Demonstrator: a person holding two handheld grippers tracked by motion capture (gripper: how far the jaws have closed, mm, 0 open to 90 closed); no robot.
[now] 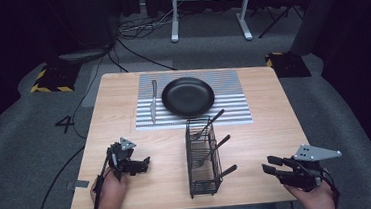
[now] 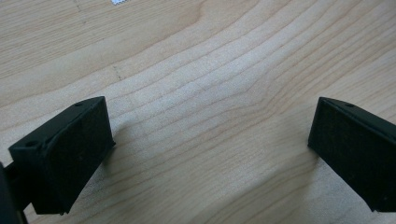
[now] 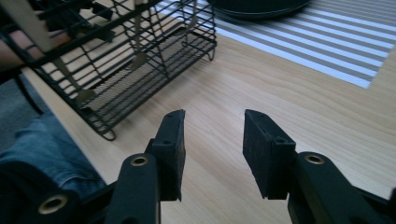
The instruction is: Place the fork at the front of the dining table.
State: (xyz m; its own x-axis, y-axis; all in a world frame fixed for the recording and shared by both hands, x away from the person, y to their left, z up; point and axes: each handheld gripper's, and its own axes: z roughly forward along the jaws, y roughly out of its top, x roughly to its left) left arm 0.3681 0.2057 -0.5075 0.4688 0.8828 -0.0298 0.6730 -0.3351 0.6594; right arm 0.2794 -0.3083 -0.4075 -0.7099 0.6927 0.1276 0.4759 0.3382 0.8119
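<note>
one wire basket (image 1: pixel 202 158) stands on the wooden bench (image 1: pixel 267 143), near its front edge and about midway between the two hands. three pieces of cutlery with dark handles (image 1: pixel 227 171) lean in it, their handles sticking out up and to the right; their heads are too tangled in the wire to tell apart in the high view. behind the basket lies one striped placemat (image 1: pixel 233 98), with one black plate (image 1: pixel 188 96) on it and one knife (image 1: pixel 153 103) lying on the mat just to the left of the plate, apart from it. the left gripper (image 1: pixel 146 162) rests low over the bench to the left of the basket, its tips pointing toward the basket but well apart from it; in the left gripper view its fingers (image 2: pixel 70 154) stand wide apart with bare wood between them and hold nothing. the right gripper (image 1: pixel 269 164) is held at the front right corner of the bench, pointing left toward the basket, with a stretch of bare bench between them. in the right gripper view its fingers (image 3: pixel 266 149) are partly open, a moderate gap between the pads and nothing in it, and the basket (image 3: pixel 135 60) sits ahead and to the upper left of them, with the plate rim (image 3: pixel 257 7) beyond.
</note>
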